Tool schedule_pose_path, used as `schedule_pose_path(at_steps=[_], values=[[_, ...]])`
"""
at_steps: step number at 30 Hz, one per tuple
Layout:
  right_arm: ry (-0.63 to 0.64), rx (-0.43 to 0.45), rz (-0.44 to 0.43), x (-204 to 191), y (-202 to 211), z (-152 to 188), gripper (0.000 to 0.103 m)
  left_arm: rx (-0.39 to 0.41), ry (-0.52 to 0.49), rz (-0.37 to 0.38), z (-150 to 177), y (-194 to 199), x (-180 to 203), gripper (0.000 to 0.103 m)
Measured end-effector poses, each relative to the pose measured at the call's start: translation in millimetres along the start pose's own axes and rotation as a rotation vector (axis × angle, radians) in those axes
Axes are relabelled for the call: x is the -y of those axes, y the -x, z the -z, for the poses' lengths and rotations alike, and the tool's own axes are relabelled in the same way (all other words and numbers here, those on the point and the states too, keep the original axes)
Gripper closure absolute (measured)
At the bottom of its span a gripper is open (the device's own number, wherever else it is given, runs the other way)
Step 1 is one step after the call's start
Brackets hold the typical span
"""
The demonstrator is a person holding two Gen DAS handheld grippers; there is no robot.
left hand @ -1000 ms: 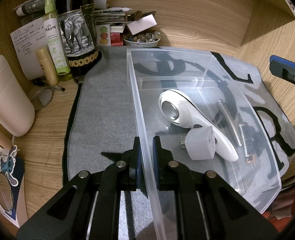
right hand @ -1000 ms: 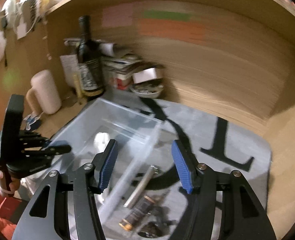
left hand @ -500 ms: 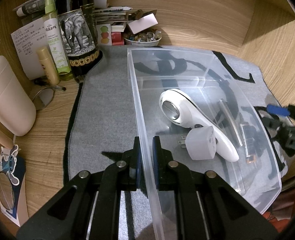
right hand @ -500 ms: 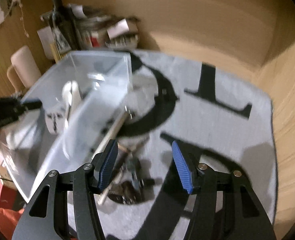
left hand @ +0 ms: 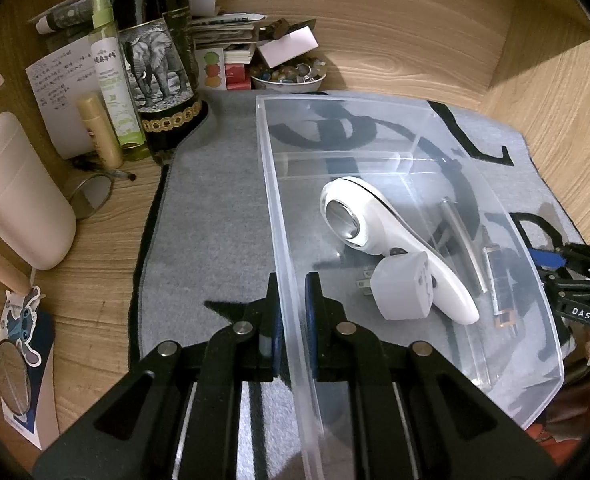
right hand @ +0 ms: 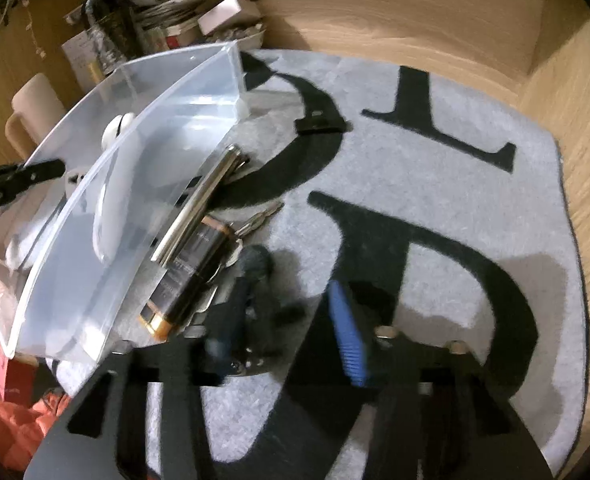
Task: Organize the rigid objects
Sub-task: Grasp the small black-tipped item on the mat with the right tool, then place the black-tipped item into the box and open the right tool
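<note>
The left gripper [left hand: 291,312] was clamped flat on the near wall of the clear plastic bin [left hand: 415,104], the pads pinching the thin rim at about 6 o'clock of that view. Inside the bin lay a white handheld device [left hand: 379,232] with a white plug adapter [left hand: 403,288] against it. The right gripper [right hand: 291,320] had just been closing, its jaws left partly apart, over a small dark object [right hand: 255,268] on the grey mat [right hand: 435,208]; blur made it impossible to tell whether the pads touched it. At 10 o'clock of that object, outside the bin's right wall, lay a battery [right hand: 187,272] and a metal rod [right hand: 199,200], touching one another. These pieces looked hard, light and smooth; the battery and rod would probably roll, so a hold across the middle of the barrel seemed safest. The bin wall looked flexible and likely to bow under a hard pinch
</note>
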State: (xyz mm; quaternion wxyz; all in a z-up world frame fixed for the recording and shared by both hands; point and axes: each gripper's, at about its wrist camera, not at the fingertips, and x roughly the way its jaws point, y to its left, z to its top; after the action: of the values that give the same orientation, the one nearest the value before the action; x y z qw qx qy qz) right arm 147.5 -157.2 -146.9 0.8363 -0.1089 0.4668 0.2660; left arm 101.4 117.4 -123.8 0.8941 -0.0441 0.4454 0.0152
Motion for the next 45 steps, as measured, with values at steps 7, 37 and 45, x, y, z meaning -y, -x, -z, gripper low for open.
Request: schedule_pose_path(at_steps=[7,37,45], values=[[0.022,0.037,0.021,-4,3,-1,0.078,0.0,0.0,0.0,0,1,-1,0.093],[0.185,0.303,-0.045,-73,58,-73,0.078,0.019,0.001,0.012,-4,6,0,0.094],[0.24,0.257,-0.086,-97,37,-84,0.078,0.025,0.0,0.02,-3,6,0,0.094]])
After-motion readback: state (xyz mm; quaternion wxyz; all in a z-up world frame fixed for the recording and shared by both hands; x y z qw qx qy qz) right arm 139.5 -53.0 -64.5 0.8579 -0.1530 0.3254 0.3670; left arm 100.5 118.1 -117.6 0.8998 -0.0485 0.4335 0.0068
